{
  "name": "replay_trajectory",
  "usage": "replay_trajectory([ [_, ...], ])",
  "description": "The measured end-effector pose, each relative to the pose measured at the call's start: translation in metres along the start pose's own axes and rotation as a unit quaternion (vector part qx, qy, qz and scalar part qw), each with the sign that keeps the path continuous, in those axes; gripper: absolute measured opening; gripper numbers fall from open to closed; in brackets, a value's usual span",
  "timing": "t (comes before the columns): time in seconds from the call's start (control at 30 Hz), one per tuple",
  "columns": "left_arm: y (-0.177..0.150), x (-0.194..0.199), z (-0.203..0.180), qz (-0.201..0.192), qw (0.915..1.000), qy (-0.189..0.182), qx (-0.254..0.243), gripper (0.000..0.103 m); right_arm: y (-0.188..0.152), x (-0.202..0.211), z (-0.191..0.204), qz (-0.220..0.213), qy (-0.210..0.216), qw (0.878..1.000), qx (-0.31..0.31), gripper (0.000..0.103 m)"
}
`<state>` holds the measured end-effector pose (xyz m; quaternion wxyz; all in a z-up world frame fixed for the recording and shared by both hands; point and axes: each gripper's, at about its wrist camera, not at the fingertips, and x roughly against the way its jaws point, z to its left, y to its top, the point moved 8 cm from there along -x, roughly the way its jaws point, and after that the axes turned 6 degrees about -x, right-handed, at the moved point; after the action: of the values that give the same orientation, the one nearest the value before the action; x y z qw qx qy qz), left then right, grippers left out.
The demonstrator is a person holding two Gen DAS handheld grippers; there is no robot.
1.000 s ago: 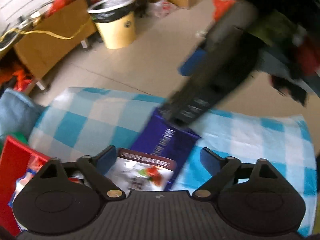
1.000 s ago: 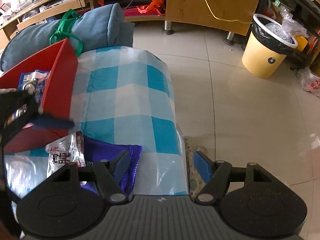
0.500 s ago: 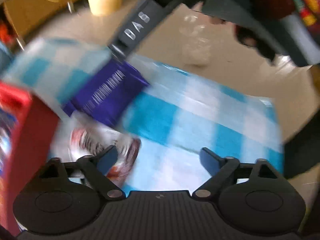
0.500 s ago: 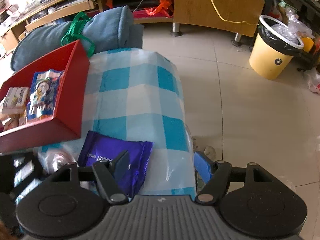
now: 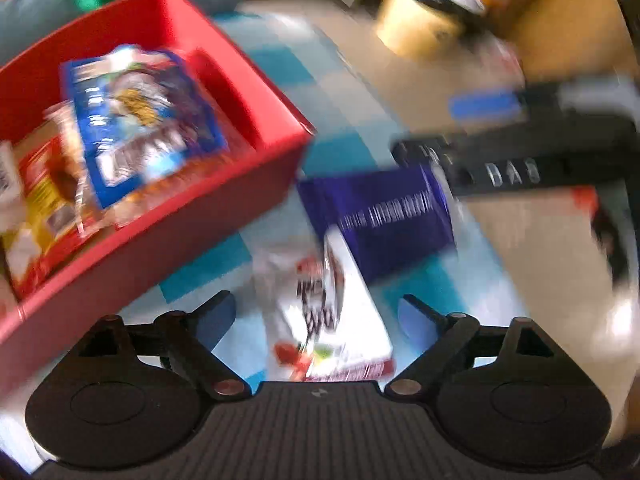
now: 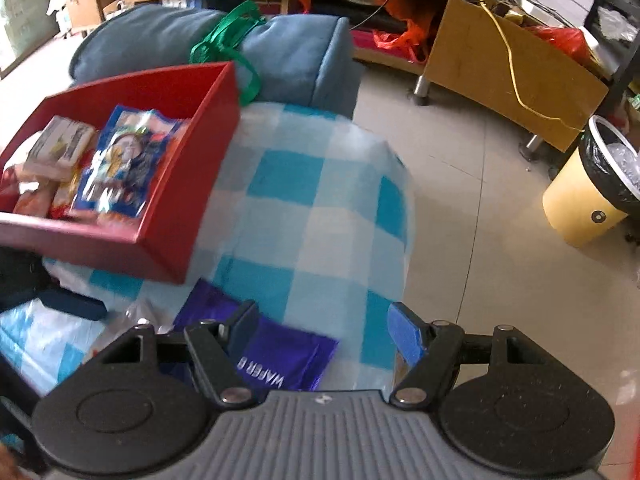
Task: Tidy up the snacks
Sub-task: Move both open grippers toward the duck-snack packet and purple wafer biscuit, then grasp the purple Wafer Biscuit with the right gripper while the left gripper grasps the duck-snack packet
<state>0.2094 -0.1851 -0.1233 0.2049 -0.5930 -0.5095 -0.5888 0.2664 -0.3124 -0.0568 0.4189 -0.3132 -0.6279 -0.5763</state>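
A table covered with a blue-and-white checked cloth (image 6: 320,216) holds a red open box (image 6: 188,184) at its left side, and the box already contains several snacks: a blue foil packet (image 6: 120,172) lying on top, a small pale carton (image 6: 60,144) beside it, and some red and orange wrappers underneath that are too blurred to name. Two snacks lie loose on the cloth just in front of the box. One is a purple wafer packet (image 5: 396,216), flat on the cloth near the table's right edge; the other is a white snack bag (image 5: 332,312) with red and black print, touching or slightly overlapping the purple packet's near corner. The left gripper (image 5: 316,316) hangs over the white bag with its jaws opening wide; the bag shows between the blue-padded fingers (image 5: 216,316), but the pads stand clear of it on both sides and hold nothing. The right gripper (image 6: 324,328) hovers above the purple wafer packet with its jaws about half open and empty; its left finger (image 6: 242,326) overlaps the packet in the view, while the right one is over bare cloth at the table's edge. In the left wrist view the right gripper's black body reaches in from the right, just beyond the purple packet. Behind the table lie a blue cushion (image 6: 224,44) and a yellow waste bin (image 6: 588,200) on the tiled floor.
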Motion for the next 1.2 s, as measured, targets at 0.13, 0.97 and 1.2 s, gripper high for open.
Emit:
replay_trajectory([
  [0.13, 0.002, -0.008, -0.008, -0.008, 0.9975, 0.061, 0.033, 0.093, -0.005, -0.001, 0.001, 0.003, 0.007, 1.0, 0.008, 0.069],
  [0.97, -0.026, 0.017, 0.014, 0.02, 0.9912, 0.128, 0.027, 0.062, -0.005, -0.038, 0.051, 0.058, 0.143, 0.974, 0.166, 0.07],
  [1.2, -0.027, 0.019, 0.019, 0.016, 0.9927, 0.117, 0.026, 0.063, -0.029, -0.033, 0.065, 0.117, 0.174, 0.941, 0.267, 0.086],
])
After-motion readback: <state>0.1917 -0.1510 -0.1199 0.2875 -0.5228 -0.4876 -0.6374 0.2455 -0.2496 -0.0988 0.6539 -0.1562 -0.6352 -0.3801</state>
